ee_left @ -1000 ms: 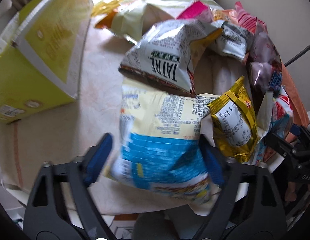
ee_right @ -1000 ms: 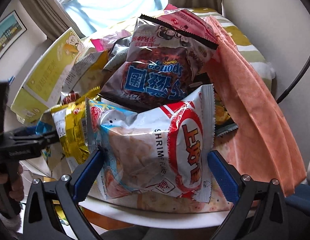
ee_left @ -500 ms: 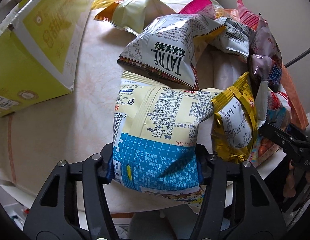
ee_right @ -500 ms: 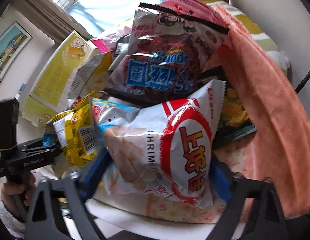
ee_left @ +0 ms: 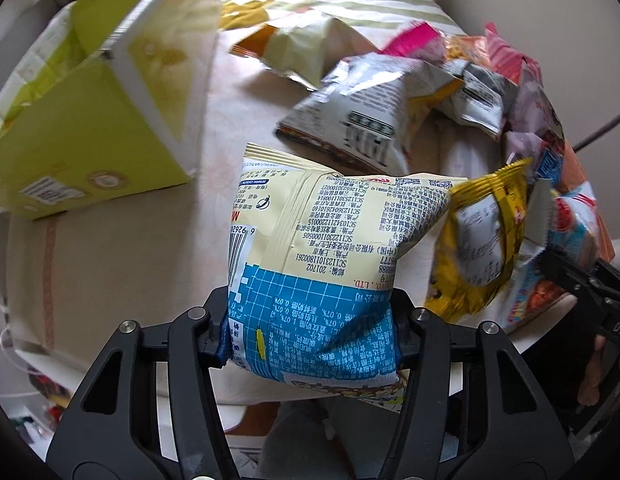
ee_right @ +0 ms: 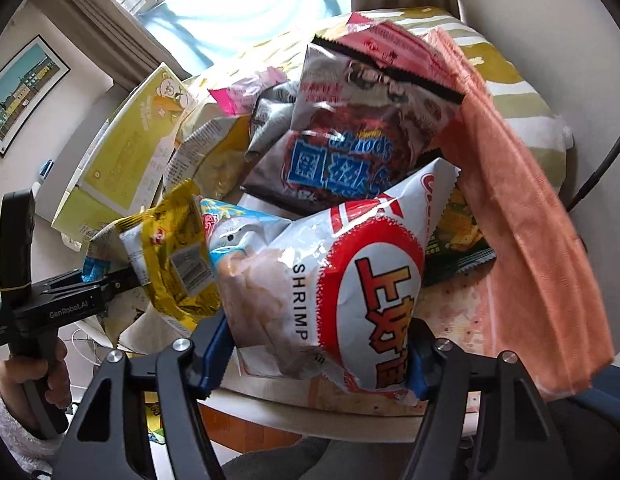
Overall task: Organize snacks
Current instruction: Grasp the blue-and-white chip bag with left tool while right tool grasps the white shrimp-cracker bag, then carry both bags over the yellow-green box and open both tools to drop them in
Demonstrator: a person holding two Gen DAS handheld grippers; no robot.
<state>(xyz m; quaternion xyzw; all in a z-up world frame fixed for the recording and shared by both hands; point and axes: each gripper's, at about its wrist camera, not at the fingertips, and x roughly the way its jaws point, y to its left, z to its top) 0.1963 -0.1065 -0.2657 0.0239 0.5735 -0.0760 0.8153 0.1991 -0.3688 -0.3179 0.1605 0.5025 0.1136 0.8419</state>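
Observation:
My left gripper point(ee_left: 310, 332) is shut on a cream and blue snack bag point(ee_left: 321, 248) and holds it lifted above the table point(ee_left: 122, 256). My right gripper point(ee_right: 313, 356) is shut on a white and red shrimp chip bag point(ee_right: 349, 280), raised at the table's front edge. A yellow snack bag point(ee_left: 481, 240) stands between the two held bags; it also shows in the right wrist view point(ee_right: 170, 256). The left gripper appears in the right wrist view point(ee_right: 70, 300), and the right gripper shows at the right edge of the left wrist view point(ee_left: 581, 284).
An open yellow-green cardboard box point(ee_left: 86, 120) stands at the table's left. Several more snack bags lie piled at the back right: a white bag point(ee_left: 369, 120), a dark brown bag point(ee_right: 349, 136), a pink packet point(ee_right: 246, 92). An orange cloth point(ee_right: 521, 208) hangs at the right.
Both grippers closed on their bags. The left one lifted the cream and blue bag and moved it left. The right one squeezed and raised the shrimp chip bag.

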